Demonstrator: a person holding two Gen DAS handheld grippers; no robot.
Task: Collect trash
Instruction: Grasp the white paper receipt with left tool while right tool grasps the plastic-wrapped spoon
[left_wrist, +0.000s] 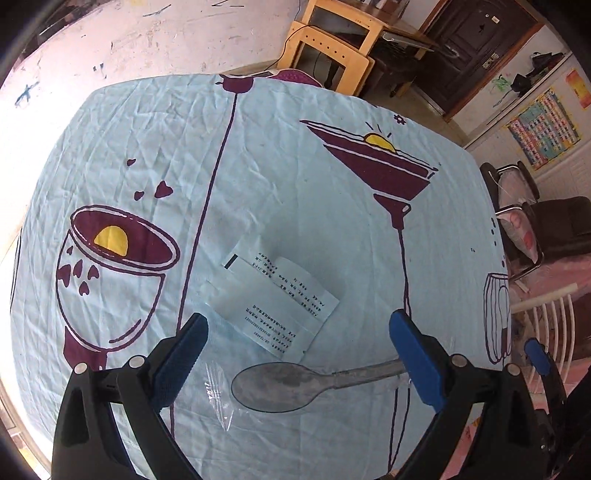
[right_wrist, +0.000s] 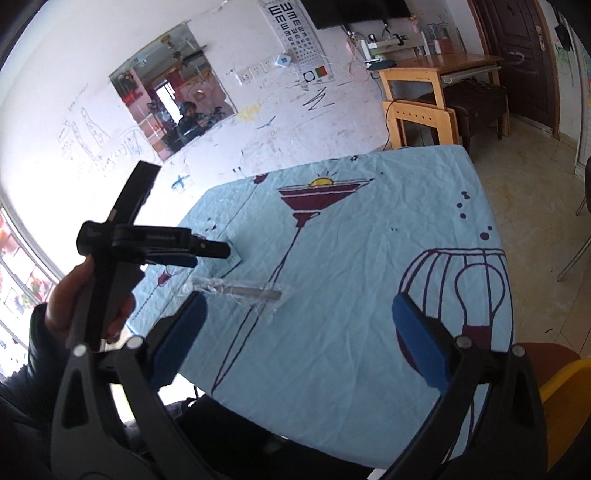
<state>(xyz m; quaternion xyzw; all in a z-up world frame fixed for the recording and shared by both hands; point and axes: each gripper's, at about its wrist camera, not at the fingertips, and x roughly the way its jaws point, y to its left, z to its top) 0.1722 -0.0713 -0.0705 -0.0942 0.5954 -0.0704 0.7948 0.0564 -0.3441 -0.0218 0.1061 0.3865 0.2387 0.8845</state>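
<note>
Table (left_wrist: 295, 166) is covered with a light blue cloth printed with maroon glasses and cups.

Trash items, left wrist view: a folded white receipt (left_wrist: 280, 299) with printed lines lies flat near the centre of the cloth. Just beside it, on the near side, a spoon (left_wrist: 295, 384) sealed in a clear plastic wrapper lies flat, bowl to the left, handle running right. The receipt's near corner is close to the spoon bowl; contact cannot be told.

Left gripper (left_wrist: 299, 332): jaws spread wide, nothing between them. It hovers over the near part of the table, with the receipt and spoon bowl framed in the gap. The spoon handle passes behind the right-side pad.

Right gripper (right_wrist: 299, 317): jaws spread wide, holding nothing, raised over the table's near edge. In its view the wrapped spoon (right_wrist: 243, 290) lies ahead, left of centre, with the receipt (right_wrist: 231, 264) just beyond it, partly hidden by the left gripper (right_wrist: 177, 251), seen side-on in the person's hand (right_wrist: 74, 306).

A yellow chair (right_wrist: 561, 398) shows at lower right.
</note>
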